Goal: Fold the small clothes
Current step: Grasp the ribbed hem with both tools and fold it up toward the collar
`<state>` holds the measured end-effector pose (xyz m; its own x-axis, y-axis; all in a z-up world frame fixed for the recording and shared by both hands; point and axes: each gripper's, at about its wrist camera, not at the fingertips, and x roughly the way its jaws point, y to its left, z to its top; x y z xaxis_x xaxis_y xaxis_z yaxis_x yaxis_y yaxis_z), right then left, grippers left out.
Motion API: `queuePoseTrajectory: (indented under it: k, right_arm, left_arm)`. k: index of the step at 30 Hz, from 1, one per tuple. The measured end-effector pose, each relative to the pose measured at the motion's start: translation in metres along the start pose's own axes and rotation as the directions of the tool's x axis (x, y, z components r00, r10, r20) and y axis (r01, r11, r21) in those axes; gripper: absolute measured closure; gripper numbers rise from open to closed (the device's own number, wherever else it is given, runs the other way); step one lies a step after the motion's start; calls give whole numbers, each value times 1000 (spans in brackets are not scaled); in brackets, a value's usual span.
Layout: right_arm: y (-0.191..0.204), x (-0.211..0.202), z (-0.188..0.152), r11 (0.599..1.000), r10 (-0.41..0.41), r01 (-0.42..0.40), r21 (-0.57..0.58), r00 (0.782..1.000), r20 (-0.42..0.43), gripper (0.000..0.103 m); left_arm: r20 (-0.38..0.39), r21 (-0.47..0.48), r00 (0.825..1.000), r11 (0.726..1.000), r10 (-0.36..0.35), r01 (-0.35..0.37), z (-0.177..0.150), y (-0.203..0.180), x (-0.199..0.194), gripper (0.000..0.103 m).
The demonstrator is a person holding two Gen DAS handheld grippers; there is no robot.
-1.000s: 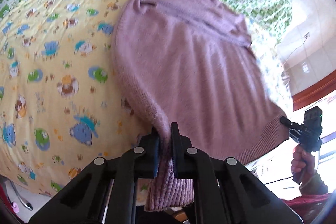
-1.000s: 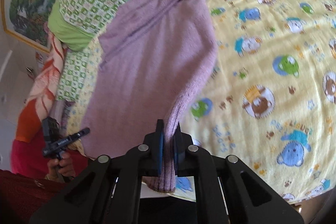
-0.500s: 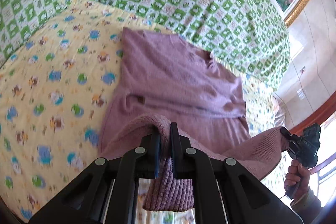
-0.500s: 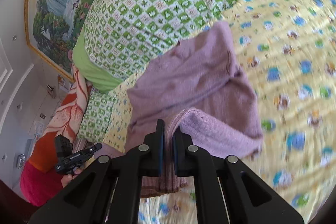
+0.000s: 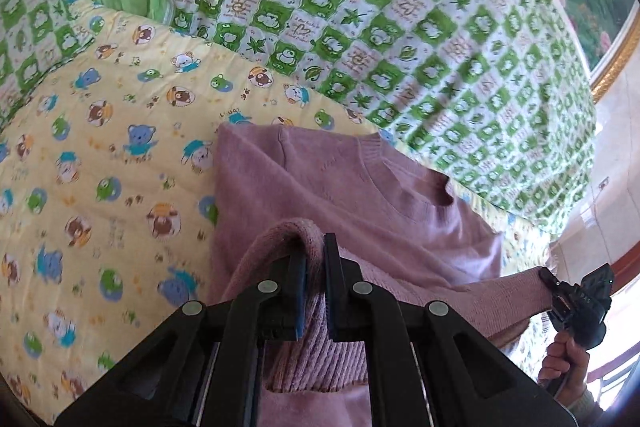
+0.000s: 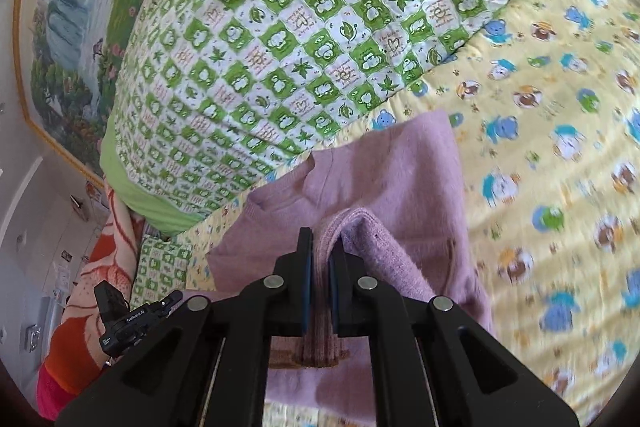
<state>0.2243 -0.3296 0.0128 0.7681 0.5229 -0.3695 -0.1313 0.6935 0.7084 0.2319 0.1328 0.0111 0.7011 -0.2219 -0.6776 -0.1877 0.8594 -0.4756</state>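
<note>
Folding is well underway: the hem of the pink sweater (image 5: 360, 187) is pinched at one corner by the left gripper (image 5: 315, 259) and at the other by the right gripper (image 6: 320, 259), both clamped tight on the ribbed edge. Compared with a second ago, the hem has been carried up off the near end and over toward the neckline, so the bottom half is now draped above the chest. The sweater is laid on the yellow cartoon bedsheet (image 5: 100, 155), just short of the green checked quilt (image 6: 280, 27). Lowering and letting go is probably what's left for this fold.
</note>
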Motion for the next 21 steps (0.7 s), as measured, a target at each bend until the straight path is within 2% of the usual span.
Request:
queuePoseTrajectory:
  k: [10,15,21]
  right_arm:
    - [-35,65,56,999,-17,18,48,1000,-6,95]
    - [-55,99,57,991,-98,103,80,993,-64,95]
    - [-61,108,54,990,-113,119,79,991,-76,95]
  left_arm:
    - [5,-26,999,999,47,-46,47,7,64,97]
    - [-38,-54,996,995,84,-86,46,24,98,97]
    - [-42,-62,996,995,78,-81,46,27,105,93]
